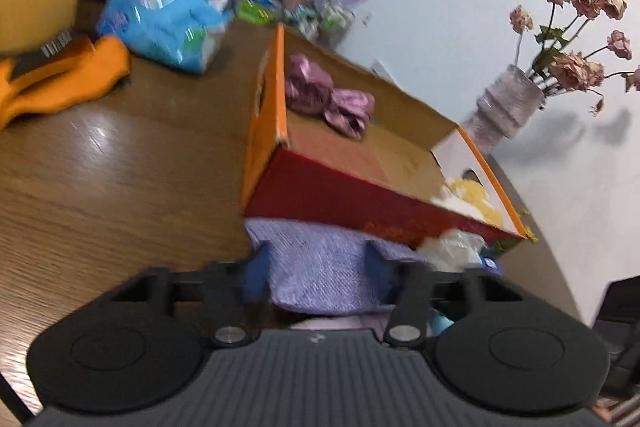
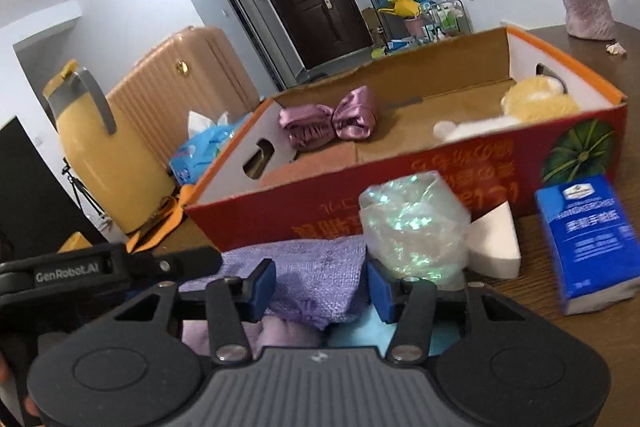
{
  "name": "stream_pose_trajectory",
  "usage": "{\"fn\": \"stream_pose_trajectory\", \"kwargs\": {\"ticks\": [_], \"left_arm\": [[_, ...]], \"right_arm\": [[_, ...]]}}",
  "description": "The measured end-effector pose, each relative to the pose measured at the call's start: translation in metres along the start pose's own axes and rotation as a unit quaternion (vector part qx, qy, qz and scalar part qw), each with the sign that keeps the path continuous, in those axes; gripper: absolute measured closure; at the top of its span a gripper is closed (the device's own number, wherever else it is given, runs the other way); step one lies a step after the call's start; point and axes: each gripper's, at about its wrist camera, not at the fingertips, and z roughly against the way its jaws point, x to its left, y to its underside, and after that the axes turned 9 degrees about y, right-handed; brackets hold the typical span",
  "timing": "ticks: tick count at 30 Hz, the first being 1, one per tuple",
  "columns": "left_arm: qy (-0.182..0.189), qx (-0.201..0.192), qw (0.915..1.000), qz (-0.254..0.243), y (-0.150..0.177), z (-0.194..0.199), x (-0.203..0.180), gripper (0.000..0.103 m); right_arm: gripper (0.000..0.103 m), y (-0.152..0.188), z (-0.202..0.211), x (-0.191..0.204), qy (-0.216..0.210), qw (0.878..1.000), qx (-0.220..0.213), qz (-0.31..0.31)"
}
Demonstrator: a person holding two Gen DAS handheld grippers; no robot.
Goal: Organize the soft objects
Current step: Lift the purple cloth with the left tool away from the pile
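Both tongs are at the purple cloth (image 2: 316, 275), which lies on the counter (image 1: 120, 179) against the red box (image 2: 400, 195). The left tongs (image 1: 316, 267) grip it at both sides. The right tongs (image 2: 320, 287) straddle it; contact cannot be confirmed. A bow (image 2: 328, 123) lies inside the box.

vase: ribbed mauve ceramic vase (image 1: 506, 103) of dried pink roses (image 1: 580, 27), far right of tongs | jug: yellow plastic jug (image 2: 100, 147), grey handle, far left | suitcase: ribbed peach suitcase (image 2: 180, 83) behind it | door: dark brown door (image 2: 316, 3), well ahead
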Motion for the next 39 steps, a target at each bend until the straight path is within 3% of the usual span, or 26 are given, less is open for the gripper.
{"fn": "stream_pose_trajectory", "kwargs": {"ticks": [1,2,3,6,9,11,13,16,22,25,26,28,30,33,36,38,39], "left_arm": [[0.007,0.006,0.9999,0.002,0.002,-0.002,0.002,0.080],[0.004,0.003,1.0000,-0.001,0.003,-0.002,0.000,0.083],[-0.001,-0.004,0.9999,-0.011,0.004,0.001,-0.003,0.089],[0.013,-0.035,0.9983,-0.044,0.003,0.020,-0.022,0.093],[0.015,-0.086,0.9914,-0.097,0.010,0.057,-0.056,0.093],[0.036,-0.111,0.9866,-0.114,0.020,0.083,-0.073,0.093],[0.060,-0.118,0.9856,-0.105,0.039,0.104,-0.083,0.093],[0.078,-0.105,0.9857,-0.106,0.086,0.122,-0.099,0.093],[0.091,-0.059,0.9890,-0.101,0.176,0.127,-0.106,0.093],[0.057,-0.028,0.9934,-0.095,0.203,0.116,-0.099,0.089],[0.049,-0.027,0.9934,-0.100,0.208,0.117,-0.099,0.085],[0.045,-0.028,0.9934,-0.102,0.213,0.124,-0.099,0.059],[0.045,-0.037,0.9936,-0.096,0.214,0.134,-0.099,0.052],[0.036,-0.039,0.9953,-0.081,0.211,0.138,-0.096,0.046],[0.022,-0.029,0.9984,-0.044,0.206,0.129,-0.089,0.048],[0.022,-0.018,0.9992,-0.030,0.207,0.122,-0.086,0.065],[0.029,-0.014,0.9990,-0.032,0.208,0.120,-0.085,0.080]], "right_arm": [[0.071,0.001,-0.002,0.002,0.004,1.000,-0.006,0.006],[0.088,0.002,-0.003,0.003,0.010,1.000,-0.008,0.008],[0.093,0.001,-0.003,0.002,0.009,1.000,-0.010,0.004],[0.097,-0.004,0.009,0.005,-0.010,1.000,-0.026,0.002],[0.098,-0.006,0.049,0.019,-0.026,0.996,-0.081,0.033],[0.098,-0.003,0.082,0.024,-0.040,0.991,-0.117,0.051],[0.098,0.007,0.116,0.025,-0.049,0.986,-0.141,0.074],[0.098,0.041,0.151,0.012,-0.064,0.987,-0.126,0.080],[0.098,0.125,0.194,-0.015,-0.036,0.990,-0.087,0.103],[0.094,0.152,0.195,-0.026,-0.007,0.993,-0.060,0.097],[0.090,0.158,0.197,-0.026,0.003,0.993,-0.057,0.100],[0.082,0.167,0.207,-0.032,0.012,0.993,-0.069,0.099],[0.069,0.169,0.219,-0.040,0.004,0.993,-0.085,0.079],[0.066,0.166,0.227,-0.048,0.007,0.994,-0.097,0.048],[0.064,0.165,0.219,-0.055,0.003,0.995,-0.097,0.024],[0.063,0.165,0.209,-0.059,0.007,0.996,-0.085,0.006],[0.063,0.166,0.206,-0.058,0.008,0.996,-0.084,0.006]]}}
